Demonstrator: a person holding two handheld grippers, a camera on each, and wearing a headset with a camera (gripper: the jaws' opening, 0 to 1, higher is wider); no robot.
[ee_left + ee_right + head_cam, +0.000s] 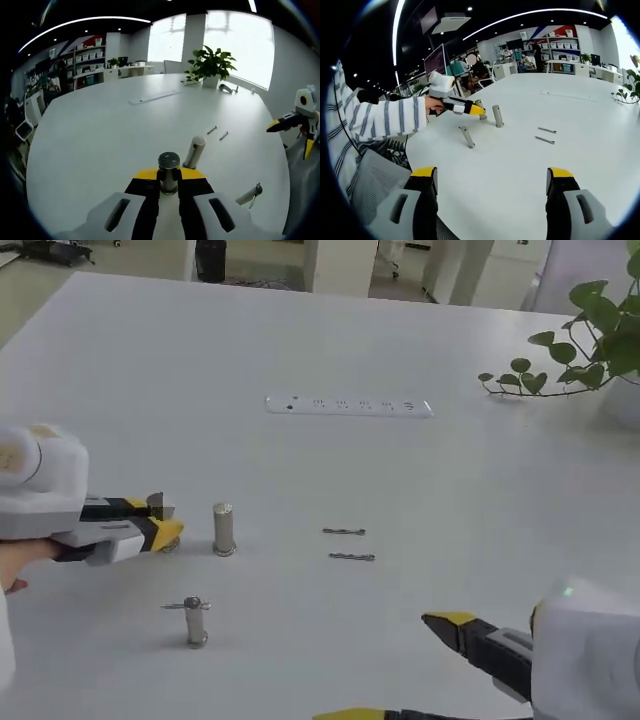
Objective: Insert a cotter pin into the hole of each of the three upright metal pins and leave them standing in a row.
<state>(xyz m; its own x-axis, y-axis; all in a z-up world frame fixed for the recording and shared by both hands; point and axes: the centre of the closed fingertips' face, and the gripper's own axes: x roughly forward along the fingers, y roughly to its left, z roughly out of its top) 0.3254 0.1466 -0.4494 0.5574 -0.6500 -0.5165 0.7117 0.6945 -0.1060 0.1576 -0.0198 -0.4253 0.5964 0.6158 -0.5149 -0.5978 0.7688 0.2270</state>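
Left gripper [169,177] clamps a stubby silver metal pin [169,164].
Flat-topped and cylindrical, it stands upright on the white desk [400,470]; the right gripper [492,175] has its jaws wide apart.

In the head view the left gripper [163,522] is cut off by the left edge of the frame. Its yellow jaw tips cover nearly all of the clamped metal pin [170,543], so just a sliver of its base shows at centre left. The right gripper [385,668] runs off the bottom and right edges, with its lower jaw reduced to a yellow tip on the bottom edge. The potted plant [612,345] is cropped at the upper right.

In the left gripper view the jaws hide the lower half of the clamped metal pin, and the pin with a cotter pin through it [248,195] at lower right is blurred. In the right gripper view the two loose cotter pins [547,130] are too small for their shape to be made out.
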